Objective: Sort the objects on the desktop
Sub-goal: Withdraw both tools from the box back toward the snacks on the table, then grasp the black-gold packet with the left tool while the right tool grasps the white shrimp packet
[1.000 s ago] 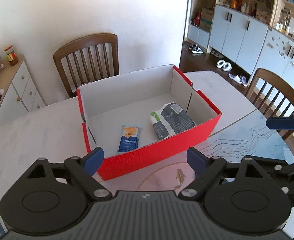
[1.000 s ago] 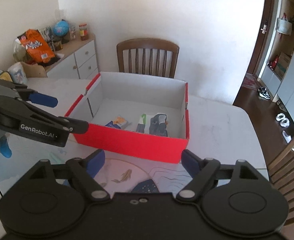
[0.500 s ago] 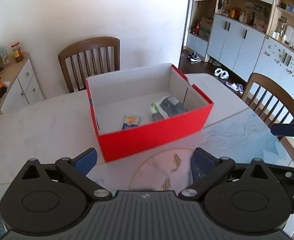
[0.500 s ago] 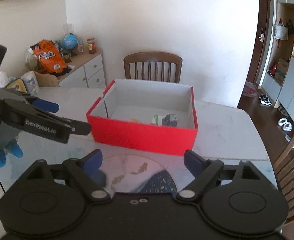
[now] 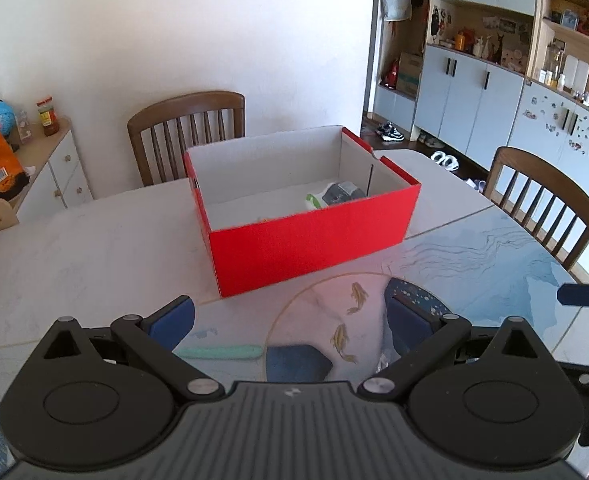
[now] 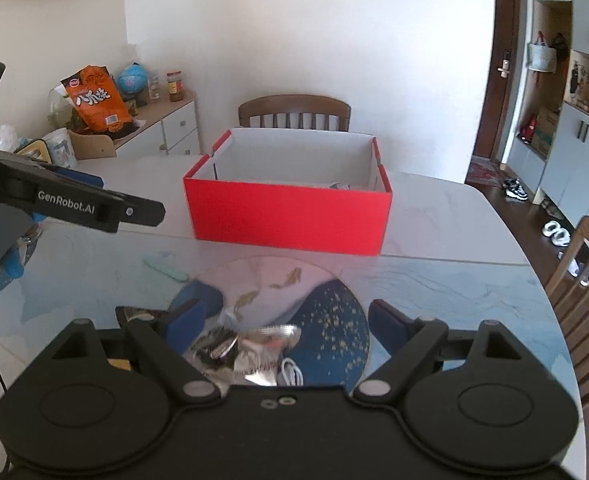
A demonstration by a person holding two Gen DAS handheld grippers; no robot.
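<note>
Reaching for the next item is where I expect trouble. Both claws stand wide w/ nothing between the pads; jaws on both have just been opening.

Risk 1: the crinkled foil wrapper (image 6: pixel 262 344) lies in a loose pile w/ a white cable (image 6: pixel 292 372). Closing the right gripper (image 6: pixel 282 320) there may snag both, or the foil may slip out.

Risk 2: the mint-green stick (image 5: pixel 218 351) lies flat on the glass table (image 5: pixel 494 264); low profile, so pads of the left gripper (image 5: pixel 290 320) may skate over it.

Risk 3: grippers work near each other; a clash is possible.

Positions, right wrist view: wrapper at approx. 6 o'clock of the right claw, just below the pads. Left wrist view: stick at 7 o'clock of the left claw. Red box (image 5: pixel 310 236) at 12 o'clock of both, well apart, already holding a pouch (image 5: pixel 334 196).
</note>
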